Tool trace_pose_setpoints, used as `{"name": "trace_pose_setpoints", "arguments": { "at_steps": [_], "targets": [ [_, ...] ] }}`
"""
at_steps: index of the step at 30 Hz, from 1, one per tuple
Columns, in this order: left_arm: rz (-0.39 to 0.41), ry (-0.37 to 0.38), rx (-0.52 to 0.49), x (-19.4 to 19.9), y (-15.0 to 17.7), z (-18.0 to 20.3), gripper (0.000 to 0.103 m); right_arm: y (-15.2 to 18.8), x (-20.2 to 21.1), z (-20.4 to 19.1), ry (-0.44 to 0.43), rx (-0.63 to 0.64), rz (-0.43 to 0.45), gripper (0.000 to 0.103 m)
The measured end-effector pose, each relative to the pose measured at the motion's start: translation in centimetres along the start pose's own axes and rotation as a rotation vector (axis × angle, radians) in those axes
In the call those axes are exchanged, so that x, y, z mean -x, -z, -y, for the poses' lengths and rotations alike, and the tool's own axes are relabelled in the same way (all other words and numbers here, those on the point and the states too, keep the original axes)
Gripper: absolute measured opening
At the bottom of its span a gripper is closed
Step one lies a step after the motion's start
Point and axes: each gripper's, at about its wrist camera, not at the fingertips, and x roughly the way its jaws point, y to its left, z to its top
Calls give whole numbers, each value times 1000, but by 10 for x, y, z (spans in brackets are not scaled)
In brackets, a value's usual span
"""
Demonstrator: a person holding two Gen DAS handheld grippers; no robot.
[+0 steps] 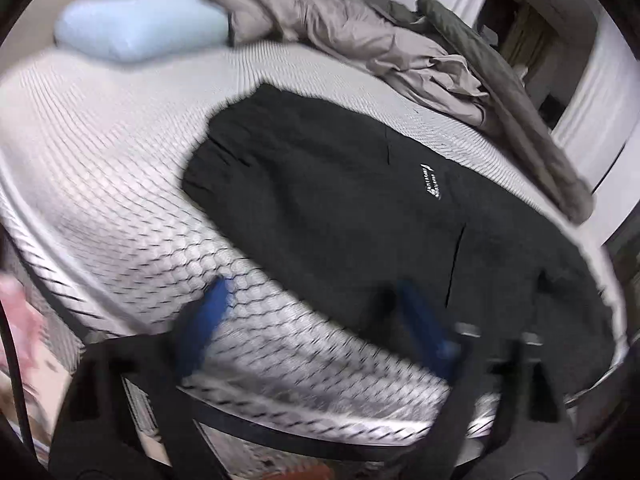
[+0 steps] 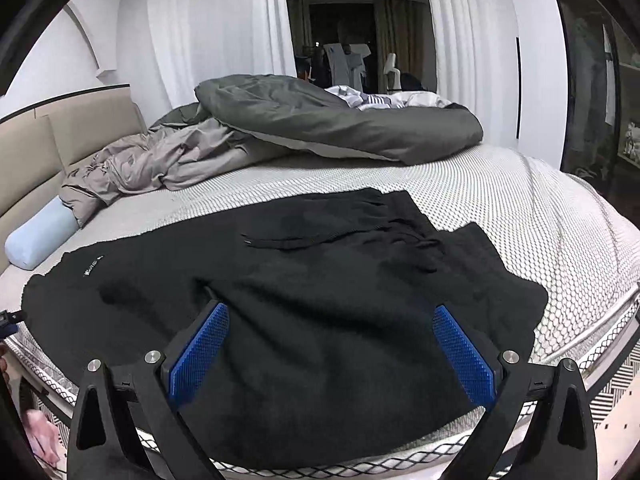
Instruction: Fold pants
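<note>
a: both blue-padded grippers, left (image 1: 312, 304) and right (image 2: 330, 328)?
b: spread wide, gripping nothing, above black knit pants (image 2: 304, 300) flat along the honeycomb-mesh mattress (image 2: 520, 208) near edge; bare mesh beyond.

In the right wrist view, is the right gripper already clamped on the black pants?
No. The right gripper has its blue pads wide apart above the black pants, which lie spread on the mattress with no fabric pinched.
</note>
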Motion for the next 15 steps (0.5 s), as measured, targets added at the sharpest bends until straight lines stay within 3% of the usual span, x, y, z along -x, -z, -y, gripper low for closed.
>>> {"name": "trace_pose_setpoints", "arguments": {
  "at_steps": [3, 5, 6, 7, 10, 13, 15],
  "targets": [
    [27, -6, 78, -13, -10, -13, 54, 1, 3, 4, 2, -9, 1, 103],
    [34, 13, 137, -16, -19, -22, 48, 2, 6, 6, 6, -13, 7, 103],
    [47, 27, 164, -15, -23, -27, 30, 2, 8, 7, 12, -13, 7, 103],
    [58, 30, 186, -15, -26, -33, 5, 1, 9, 8, 19, -13, 8, 103],
    [103, 23, 228, 0, -32, -41, 0, 1, 13, 12, 34, -15, 12, 103],
    [153, -86, 169, 34, -17, -45, 0, 3, 18, 18, 49, -14, 8, 103],
    [114, -145, 138, 38, -5, -56, 1, 7, 19, 24, 57, -17, 7, 103]
  ]
}}
